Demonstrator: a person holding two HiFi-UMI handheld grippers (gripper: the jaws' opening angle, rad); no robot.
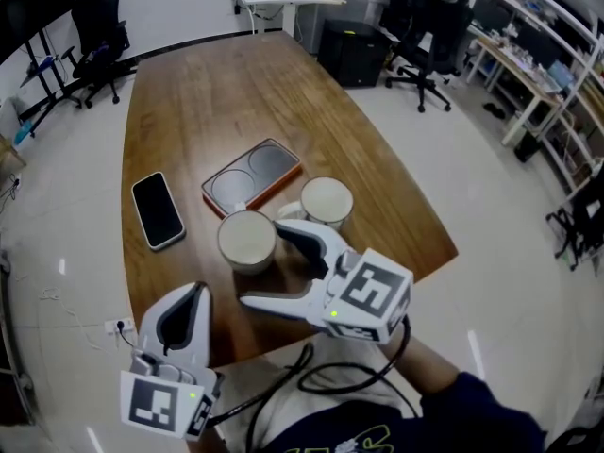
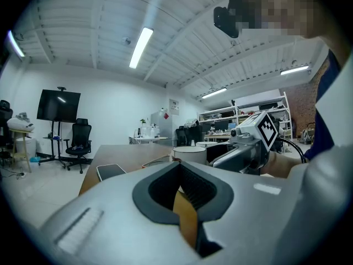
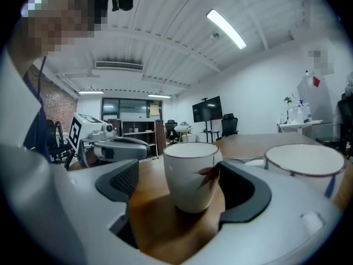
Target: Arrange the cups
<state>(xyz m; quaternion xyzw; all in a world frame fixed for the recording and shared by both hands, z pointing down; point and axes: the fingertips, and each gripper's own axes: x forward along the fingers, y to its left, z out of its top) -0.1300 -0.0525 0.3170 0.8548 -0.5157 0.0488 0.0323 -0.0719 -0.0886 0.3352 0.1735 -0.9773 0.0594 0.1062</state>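
Two white cups stand on the wooden table (image 1: 217, 92). The nearer cup (image 1: 247, 241) (image 3: 190, 167) has a red leaf mark and stands between the jaws of my right gripper (image 1: 265, 264) (image 3: 180, 187). That gripper is open, with a clear gap at the cup's left side. The second cup (image 1: 327, 202) (image 3: 305, 160) stands just to the right, outside the jaws. An orange-rimmed tray (image 1: 250, 177) with two round recesses lies behind the cups. My left gripper (image 1: 192, 300) (image 2: 179, 169) hangs shut and holds nothing at the near table edge, left of the cups.
A black phone (image 1: 158, 209) (image 2: 110, 171) lies left of the tray. The table's near edge runs under both grippers. Office chairs (image 1: 427, 36) and shelves (image 1: 547, 55) stand on the floor around the table.
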